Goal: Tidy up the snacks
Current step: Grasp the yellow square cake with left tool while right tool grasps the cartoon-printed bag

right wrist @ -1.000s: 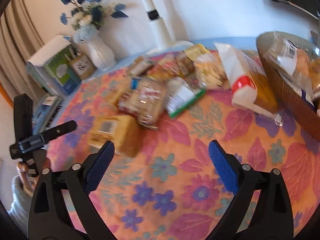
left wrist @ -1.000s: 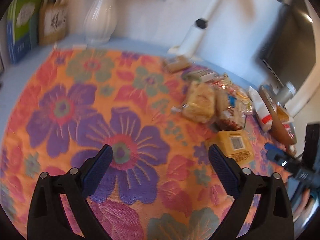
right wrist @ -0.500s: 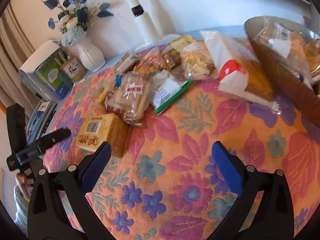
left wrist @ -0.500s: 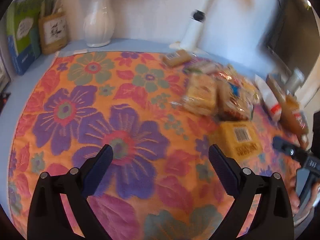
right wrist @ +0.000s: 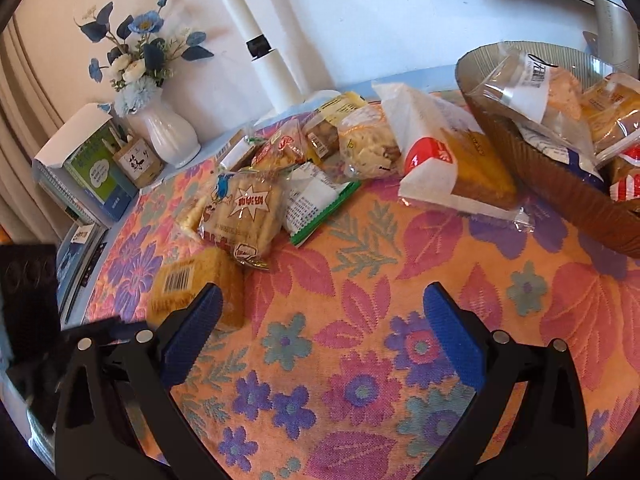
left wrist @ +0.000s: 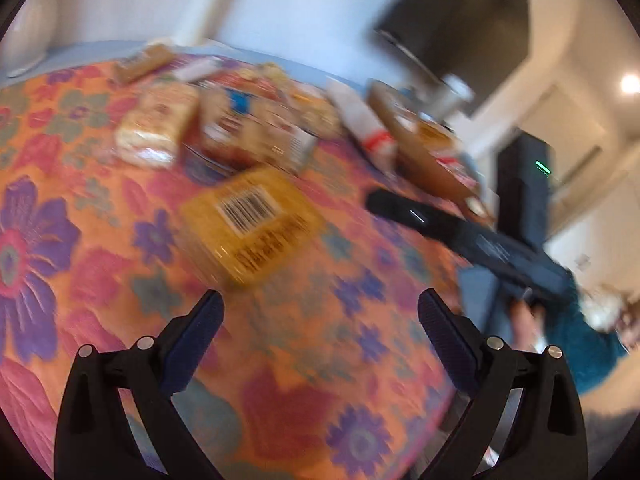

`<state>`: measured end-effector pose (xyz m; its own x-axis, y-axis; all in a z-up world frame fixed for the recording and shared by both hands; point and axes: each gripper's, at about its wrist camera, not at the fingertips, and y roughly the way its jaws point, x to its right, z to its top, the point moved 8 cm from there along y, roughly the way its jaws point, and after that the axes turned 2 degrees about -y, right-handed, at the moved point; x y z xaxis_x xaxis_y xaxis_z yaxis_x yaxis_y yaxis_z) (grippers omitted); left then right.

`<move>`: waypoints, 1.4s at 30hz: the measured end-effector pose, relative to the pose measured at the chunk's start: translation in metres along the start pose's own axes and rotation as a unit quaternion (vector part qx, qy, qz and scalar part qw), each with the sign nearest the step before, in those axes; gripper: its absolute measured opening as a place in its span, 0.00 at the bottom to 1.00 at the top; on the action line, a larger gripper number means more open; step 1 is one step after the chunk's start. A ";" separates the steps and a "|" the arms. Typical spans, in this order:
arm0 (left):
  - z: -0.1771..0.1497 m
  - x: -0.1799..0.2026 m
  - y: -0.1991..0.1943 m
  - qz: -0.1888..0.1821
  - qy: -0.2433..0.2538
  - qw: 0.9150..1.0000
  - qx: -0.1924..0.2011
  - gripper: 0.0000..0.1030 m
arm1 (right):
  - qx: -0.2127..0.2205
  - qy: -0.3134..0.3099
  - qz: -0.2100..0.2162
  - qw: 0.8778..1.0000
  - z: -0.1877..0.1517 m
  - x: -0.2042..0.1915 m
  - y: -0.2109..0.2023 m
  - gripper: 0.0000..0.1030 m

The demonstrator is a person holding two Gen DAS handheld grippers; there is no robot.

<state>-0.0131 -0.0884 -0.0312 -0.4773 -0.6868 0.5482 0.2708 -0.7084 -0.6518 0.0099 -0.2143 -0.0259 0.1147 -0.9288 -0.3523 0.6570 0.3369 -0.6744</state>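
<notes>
The left gripper (left wrist: 320, 316) has swung right over the last second, so the yellow barcoded snack pack (left wrist: 250, 224) now sits just ahead at eleven o'clock, likely its next pick. Its jaws gape wide and empty. The right gripper (right wrist: 320, 312), equally wide and empty, sees that pack (right wrist: 196, 288) at nine o'clock, the basket (right wrist: 560, 184) at two.

My left wrist camera looked low along its spread fingers (left wrist: 208, 320), close over the floral tablecloth (left wrist: 304, 360), badly blurred. My right wrist camera sat higher, facing the wall. Both views shared the yellow barcoded packet (left wrist: 252, 224) (right wrist: 192, 288) just beyond each left finger.
</notes>
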 end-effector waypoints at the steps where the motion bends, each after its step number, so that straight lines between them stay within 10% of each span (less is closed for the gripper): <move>1: -0.005 0.006 -0.005 -0.005 0.015 1.000 -0.008 0.93 | -0.002 0.002 0.001 1.000 0.000 0.000 0.001 0.97; 9: 0.039 -0.007 -0.023 0.174 0.120 0.977 0.025 0.94 | -0.037 -0.007 0.009 0.999 0.009 -0.018 0.008 0.90; 27: 0.029 -0.020 0.018 0.071 0.096 0.993 -0.002 0.82 | -0.158 0.092 0.064 0.981 0.044 -0.069 0.094 0.86; 34: 0.031 -0.022 0.035 0.101 0.094 0.990 -0.020 0.80 | -0.139 0.049 0.008 0.989 0.051 -0.071 0.104 0.70; 42: 0.029 0.000 0.064 0.197 0.162 0.966 -0.031 0.67 | -0.077 0.071 0.067 0.992 0.056 -0.049 0.038 0.59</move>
<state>0.0284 -0.1387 -0.0578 -0.5868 -0.8072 0.0638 0.4399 -0.3839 -0.8119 0.0706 -0.1644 0.0022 0.0812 -0.8464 -0.5263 0.5207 0.4863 -0.7017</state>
